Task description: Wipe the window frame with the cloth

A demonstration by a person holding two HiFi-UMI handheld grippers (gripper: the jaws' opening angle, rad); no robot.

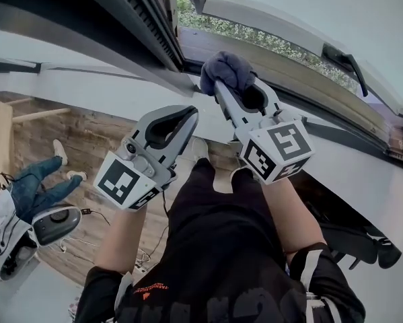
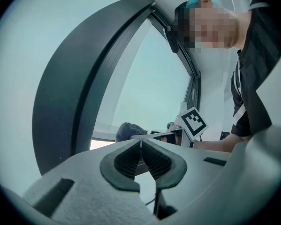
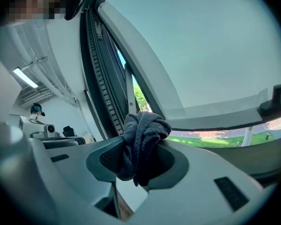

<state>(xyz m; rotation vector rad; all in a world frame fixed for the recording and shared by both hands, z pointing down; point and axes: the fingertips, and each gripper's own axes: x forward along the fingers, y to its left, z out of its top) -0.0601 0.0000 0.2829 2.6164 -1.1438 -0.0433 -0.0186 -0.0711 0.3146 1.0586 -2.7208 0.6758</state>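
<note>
A dark grey-blue cloth [image 1: 227,69] is bunched in my right gripper [image 1: 219,86], which is shut on it. In the head view the cloth sits at the bottom corner of the dark window frame [image 1: 147,25], where the upright meets the lower rail [image 1: 309,106]. The right gripper view shows the cloth [image 3: 142,135] wadded between the jaws of that gripper [image 3: 135,156], with the frame's ribbed upright [image 3: 100,78] behind it. My left gripper [image 1: 190,115] hangs lower left of the cloth, shut with nothing in it. In the left gripper view its jaws [image 2: 141,145] meet; the cloth [image 2: 130,131] lies beyond.
The open sash [image 1: 288,12] swings outward above, with a black handle [image 1: 346,62]. A white sill [image 1: 87,86] runs left below the frame. On the wooden floor at lower left sit a person's legs in jeans [image 1: 33,187] and a grey device [image 1: 53,224].
</note>
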